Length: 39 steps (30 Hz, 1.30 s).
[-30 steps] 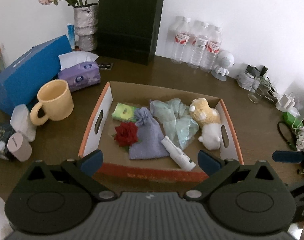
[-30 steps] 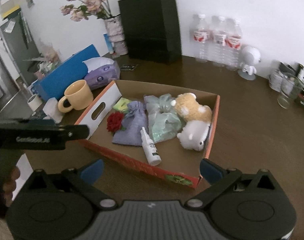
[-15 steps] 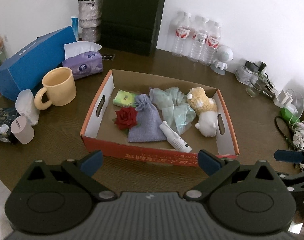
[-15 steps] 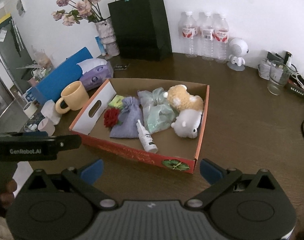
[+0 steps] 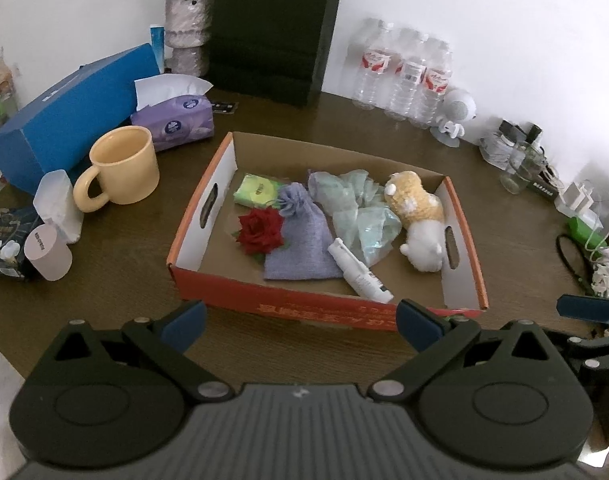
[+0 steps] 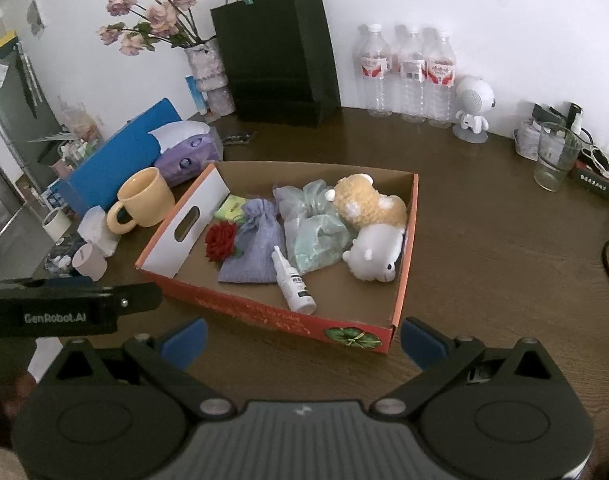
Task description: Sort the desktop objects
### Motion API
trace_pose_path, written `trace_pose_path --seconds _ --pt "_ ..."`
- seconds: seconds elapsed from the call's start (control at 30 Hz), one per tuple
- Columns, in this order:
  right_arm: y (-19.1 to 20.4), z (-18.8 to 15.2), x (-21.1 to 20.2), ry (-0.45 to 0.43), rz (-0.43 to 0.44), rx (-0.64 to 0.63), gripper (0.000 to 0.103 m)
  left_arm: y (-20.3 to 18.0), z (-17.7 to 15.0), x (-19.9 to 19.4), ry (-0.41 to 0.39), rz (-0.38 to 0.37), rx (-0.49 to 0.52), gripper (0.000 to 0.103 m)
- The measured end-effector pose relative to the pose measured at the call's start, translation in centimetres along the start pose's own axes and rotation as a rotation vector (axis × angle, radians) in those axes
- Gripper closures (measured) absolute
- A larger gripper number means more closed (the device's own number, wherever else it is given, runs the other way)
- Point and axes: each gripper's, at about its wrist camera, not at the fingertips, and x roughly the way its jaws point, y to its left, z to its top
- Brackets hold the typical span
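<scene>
Two tools in view, both spread wide and holding nothing. Left tool (image 5: 300, 326): blue-padded fingers (image 5: 183, 325) parted, hovering above the desk (image 5: 116, 276) just short of the near wall of the cardboard tray (image 5: 304, 306); not touching it. Right tool (image 6: 302, 340): fingers (image 6: 424, 342) likewise parted, poised over the desk before the tray's near corner, clear of it.

Tray: orange outside, white end walls with handle slots, standing mid-desk.

Contents of tray:
- green tissue packet (image 5: 257, 189), far left corner.
- red rose (image 5: 260, 231), left side, touching the pouch.
- lavender drawstring pouch (image 5: 302, 242), lying flat, centre.
- pale green gauze bags (image 5: 354, 210), crumpled, right of the pouch.
- white spray bottle (image 5: 358, 270), lying on its side near the front wall, between pouch and gauze bags.
- yellow plush toy (image 5: 414, 200) and white plush toy (image 5: 422, 246), against the right wall, touching each other.

Outside tray, left: yellow mug (image 5: 122, 170), purple tissue pack (image 5: 176, 122), blue box (image 5: 70, 118), small pink cylinder (image 5: 48, 250).

Along the wall: black paper bag (image 5: 270, 30), vase of flowers (image 6: 206, 68), three water bottles (image 5: 404, 76), white robot figure (image 5: 454, 114), drinking glass (image 6: 554, 156).
</scene>
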Motion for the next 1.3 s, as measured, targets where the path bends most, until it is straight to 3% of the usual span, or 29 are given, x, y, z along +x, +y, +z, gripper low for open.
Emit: trace_pose_path --seconds 0.53,1.0,1.3 --pt "2.9 0.7 2.3 0.082 -0.029 0.133 0.000 1.1 -0.1 1.2 0.019 0.056 0.015 0.000" --pt "3.5 -0.2 2.3 0.086 -0.078 0.265 0.000 1.2 0.2 1.7 0.033 0.046 0.051 0.000" --pt "3.7 -0.3 2.5 0.095 -0.089 0.265 0.000 1.4 0.1 1.9 0.041 0.037 0.047 0.000"
